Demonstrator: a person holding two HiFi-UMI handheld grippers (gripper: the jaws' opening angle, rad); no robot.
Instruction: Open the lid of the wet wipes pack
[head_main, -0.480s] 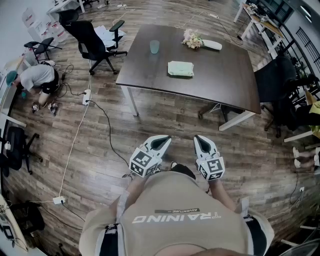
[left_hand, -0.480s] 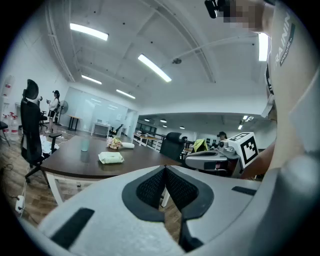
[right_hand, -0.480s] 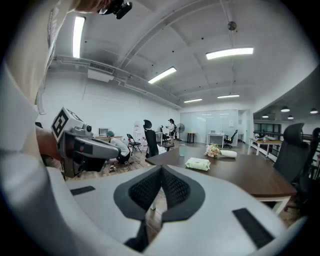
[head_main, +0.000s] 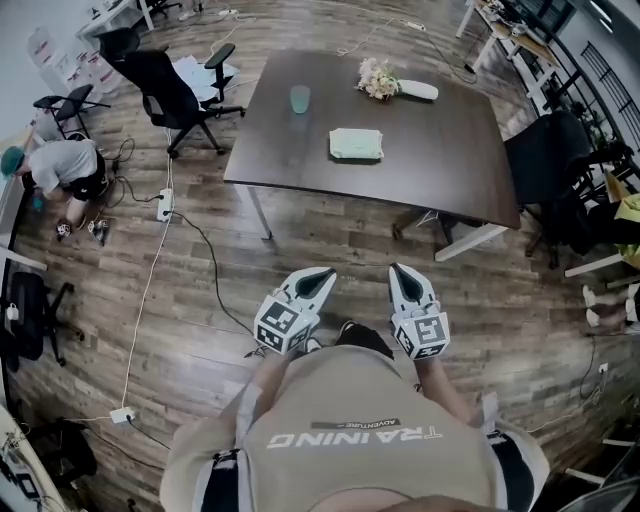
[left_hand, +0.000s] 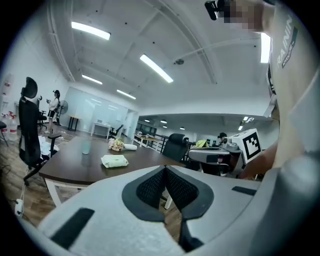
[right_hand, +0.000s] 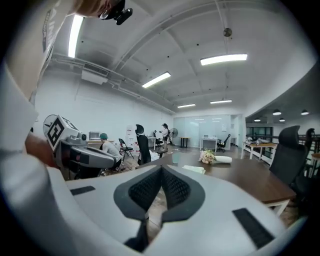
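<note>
Well beyond left tool (head_main: 320, 274) and right tool (head_main: 399, 272) lies wipes pack (head_main: 357, 144).

The table (head_main: 440, 150) has a dark, smooth, matt top; the floor (head_main: 330, 235) is grainy wood plank. The pack (head_main: 357, 144) looks like soft plastic film

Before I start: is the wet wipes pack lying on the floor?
No, the wet wipes pack lies on the dark table.

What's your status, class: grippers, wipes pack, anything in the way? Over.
Left gripper, right gripper shut, empty, at waist. Wet wipes pack on the table ahead, out of reach, untouched. Only floor between; cup and flowers sit beyond the pack.
</note>
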